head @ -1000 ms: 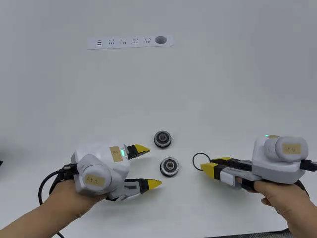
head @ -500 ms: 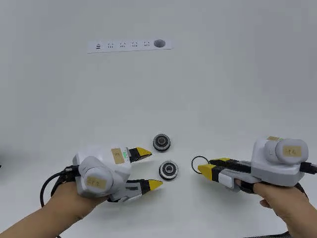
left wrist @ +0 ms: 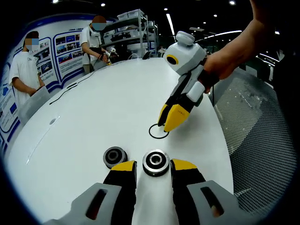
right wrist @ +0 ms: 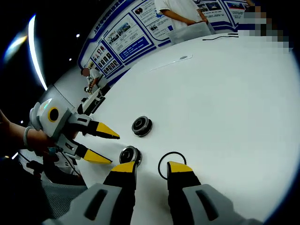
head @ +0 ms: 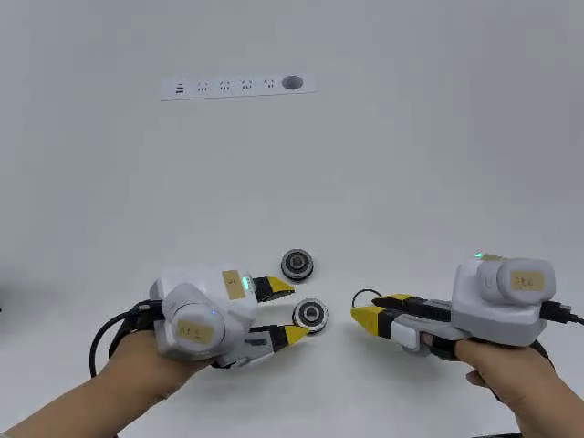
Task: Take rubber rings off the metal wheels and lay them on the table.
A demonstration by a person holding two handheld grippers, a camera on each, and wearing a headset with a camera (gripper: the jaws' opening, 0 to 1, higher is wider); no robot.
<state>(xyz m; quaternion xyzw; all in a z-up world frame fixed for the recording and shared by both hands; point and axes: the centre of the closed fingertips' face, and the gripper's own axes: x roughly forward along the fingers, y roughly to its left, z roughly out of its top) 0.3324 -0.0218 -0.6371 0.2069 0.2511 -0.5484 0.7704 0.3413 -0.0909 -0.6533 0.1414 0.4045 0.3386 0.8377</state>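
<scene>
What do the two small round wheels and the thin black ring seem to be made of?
Nearer round wheel and farther round wheel: probably metal, silvery glinting hubs; their dark outer bands look like matte rubber. Thin black ring: likely rubber, dull, without shine.

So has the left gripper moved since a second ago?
Yes. Judged against the far wheel, the left gripper has advanced right, and its tips now flank the nearer wheel.
</scene>
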